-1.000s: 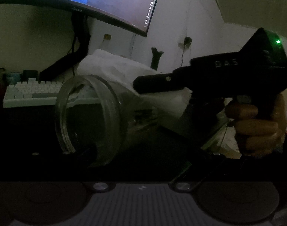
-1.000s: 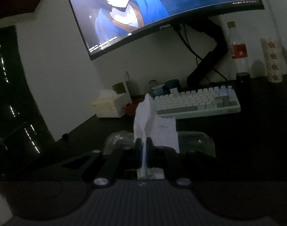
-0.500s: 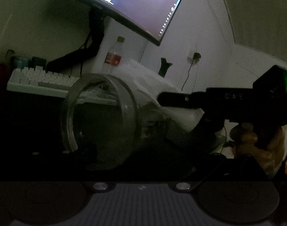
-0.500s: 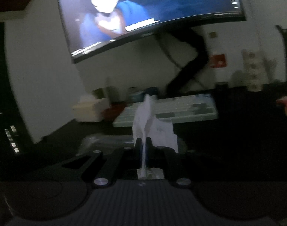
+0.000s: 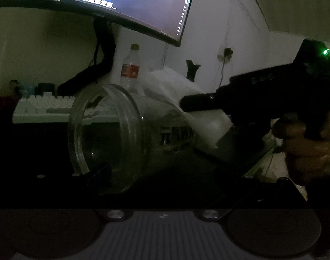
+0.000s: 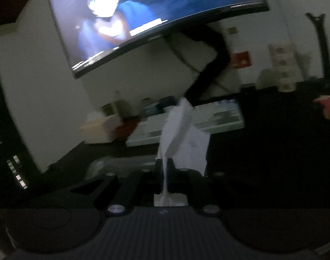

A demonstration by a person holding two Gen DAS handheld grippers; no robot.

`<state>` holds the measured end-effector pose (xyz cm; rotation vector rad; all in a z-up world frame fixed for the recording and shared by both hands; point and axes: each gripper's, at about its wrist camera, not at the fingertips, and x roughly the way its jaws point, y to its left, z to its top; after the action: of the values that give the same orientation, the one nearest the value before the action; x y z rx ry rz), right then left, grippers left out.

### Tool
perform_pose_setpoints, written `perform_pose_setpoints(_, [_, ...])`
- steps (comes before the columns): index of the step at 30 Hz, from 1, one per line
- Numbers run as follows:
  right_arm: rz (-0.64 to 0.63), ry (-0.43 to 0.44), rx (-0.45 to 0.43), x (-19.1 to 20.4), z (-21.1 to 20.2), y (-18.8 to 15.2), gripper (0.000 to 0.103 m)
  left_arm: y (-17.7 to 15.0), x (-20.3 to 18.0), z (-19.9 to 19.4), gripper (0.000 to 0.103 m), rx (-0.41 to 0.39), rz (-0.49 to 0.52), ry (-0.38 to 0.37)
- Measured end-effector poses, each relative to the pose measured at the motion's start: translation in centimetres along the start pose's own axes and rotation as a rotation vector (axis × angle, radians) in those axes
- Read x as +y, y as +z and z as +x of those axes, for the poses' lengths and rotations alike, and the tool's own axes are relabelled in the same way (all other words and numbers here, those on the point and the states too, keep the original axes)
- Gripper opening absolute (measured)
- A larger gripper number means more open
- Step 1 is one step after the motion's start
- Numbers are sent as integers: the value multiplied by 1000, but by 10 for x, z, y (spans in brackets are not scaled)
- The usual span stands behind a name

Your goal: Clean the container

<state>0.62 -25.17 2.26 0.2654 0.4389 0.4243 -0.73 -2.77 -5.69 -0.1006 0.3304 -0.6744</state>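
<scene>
Left wrist view shows the clear container (image 5: 112, 136) lying on its side above the dark desk (image 5: 34, 147), open mouth toward the keyboard (image 5: 45, 108), its far wall under a white tissue (image 5: 186, 99). The right gripper (image 5: 184, 105) has its fingers clamped together on that tissue and presses it against the container's outer wall. Whether the left gripper's fingers, lost in the dark along the bottom of this view, grip the container cannot be told. Judging by this, the wiping of the outside is under way; next the tissue should be drawn along the wall, or turned in through the mouth, with the container kept steady.
</scene>
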Motion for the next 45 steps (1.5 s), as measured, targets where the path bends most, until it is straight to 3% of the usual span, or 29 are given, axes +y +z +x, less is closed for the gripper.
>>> perform_pose_setpoints(2, [-14,20,-3,5,-1,-2,7,0,0,0,103,0,-3,-5])
perform_pose_setpoints(6, [-53,191,50,25,4,-8,8,-3,-7,2,103,0,28,13])
perform_pose_setpoints(8, [-75,230,59,32,6,-12,6,-4,-9,2,103,0,47,23])
perform_pose_setpoints(12, [-46,172,35,22,3,-8,4,-4,-7,0,103,-6,20,19])
perform_pose_setpoints(17, [46,-22,-25,6,0,-1,5,-4,-9,-1,103,-2,15,-13])
perform_pose_setpoints(19, [-11,-9,-31,18,0,-4,6,-5,-14,0,103,12,44,-31])
perform_pose_setpoints(23, [-124,190,14,43,-3,-15,6,-10,-28,3,103,36,149,-24])
perform_pose_setpoints(25, [-133,227,29,44,-4,-17,4,-11,-30,3,103,37,159,-29])
perform_pose_setpoints(28, [-73,197,28,28,-3,-11,3,-12,-27,2,103,35,142,-50])
perform_pose_setpoints(33, [14,42,-12,4,-6,-3,4,-16,-28,6,103,20,121,-35])
perform_pose_setpoints(35, [19,56,-6,8,-8,-5,5,-15,-30,7,103,25,117,-37])
perform_pose_setpoints(38, [-14,204,45,23,-5,-10,5,-15,-29,8,103,18,104,-55])
perform_pose_setpoints(40, [-70,242,44,35,-8,-16,4,-13,-27,6,103,19,95,-65])
perform_pose_setpoints(43, [-74,193,22,31,-8,-14,3,-12,-24,3,103,16,76,-84])
perform_pose_setpoints(45, [-39,97,-5,22,-8,-11,3,-12,-23,3,103,14,67,-98])
